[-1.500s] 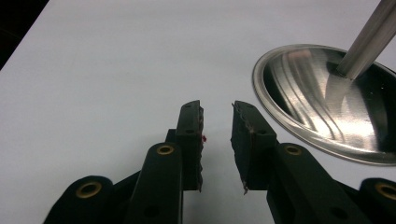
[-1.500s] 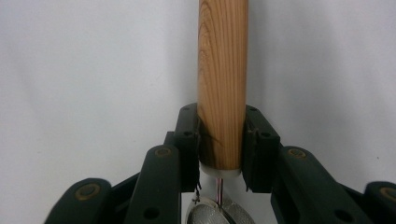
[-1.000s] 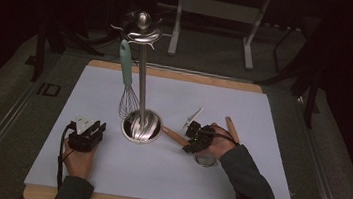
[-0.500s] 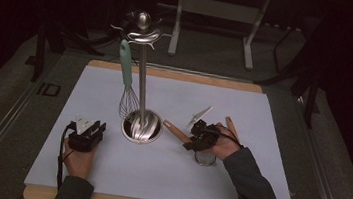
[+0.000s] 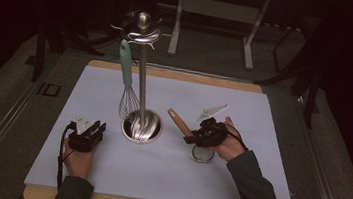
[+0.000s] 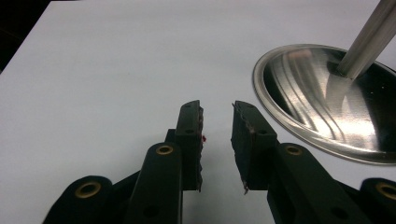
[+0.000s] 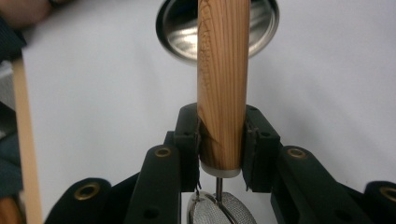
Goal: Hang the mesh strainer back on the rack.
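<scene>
A strainer with a wooden handle and a small round mesh is lifted just off the white mat, right of a steel utensil stand. My right gripper is shut on the handle's lower end, and the handle points toward the stand's dish base. The mesh hangs below the right gripper. A whisk with a teal handle hangs from the stand's top hooks. My left gripper rests on the mat left of the base, and this gripper stands open with nothing between its jaws.
The white mat covers a wooden board on a dark table. The stand's thin pole rises from the dish to a ring of hooks. A metal frame stands behind the table.
My right hand has risen a little with the strainer, and the wooden handle's free end now sits higher and nearer the stand. The left gripper has kept still.
</scene>
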The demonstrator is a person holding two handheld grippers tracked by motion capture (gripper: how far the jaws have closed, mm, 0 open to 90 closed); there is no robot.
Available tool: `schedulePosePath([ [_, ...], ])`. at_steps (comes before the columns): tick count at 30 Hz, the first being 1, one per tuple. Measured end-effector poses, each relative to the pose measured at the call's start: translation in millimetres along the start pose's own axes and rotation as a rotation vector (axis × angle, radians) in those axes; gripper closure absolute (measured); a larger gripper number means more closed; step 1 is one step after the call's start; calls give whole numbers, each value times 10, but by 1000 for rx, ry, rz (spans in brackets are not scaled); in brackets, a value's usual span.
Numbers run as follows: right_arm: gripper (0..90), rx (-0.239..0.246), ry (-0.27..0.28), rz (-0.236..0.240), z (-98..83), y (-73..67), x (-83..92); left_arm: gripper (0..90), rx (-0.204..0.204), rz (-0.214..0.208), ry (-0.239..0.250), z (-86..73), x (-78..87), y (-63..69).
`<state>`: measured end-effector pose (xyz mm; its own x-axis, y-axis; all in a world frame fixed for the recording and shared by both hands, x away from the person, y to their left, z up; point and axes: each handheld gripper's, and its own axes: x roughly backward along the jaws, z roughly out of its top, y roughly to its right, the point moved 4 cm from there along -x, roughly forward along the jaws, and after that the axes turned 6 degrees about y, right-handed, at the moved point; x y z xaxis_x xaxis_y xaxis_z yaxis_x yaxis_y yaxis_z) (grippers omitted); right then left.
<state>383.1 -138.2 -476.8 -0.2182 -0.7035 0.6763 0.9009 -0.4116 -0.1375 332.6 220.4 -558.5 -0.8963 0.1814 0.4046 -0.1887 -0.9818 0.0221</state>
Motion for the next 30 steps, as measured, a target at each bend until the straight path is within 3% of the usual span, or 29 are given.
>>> schedulePosePath([
  [10, 713, -4, 165, 18, 201, -109, 171, 730, 1, 0, 1, 0, 0, 0],
  [30, 713, 36, 351, 62, 518, -317, 398, 730, 4, 1, 3, 1, -2, 0],
])
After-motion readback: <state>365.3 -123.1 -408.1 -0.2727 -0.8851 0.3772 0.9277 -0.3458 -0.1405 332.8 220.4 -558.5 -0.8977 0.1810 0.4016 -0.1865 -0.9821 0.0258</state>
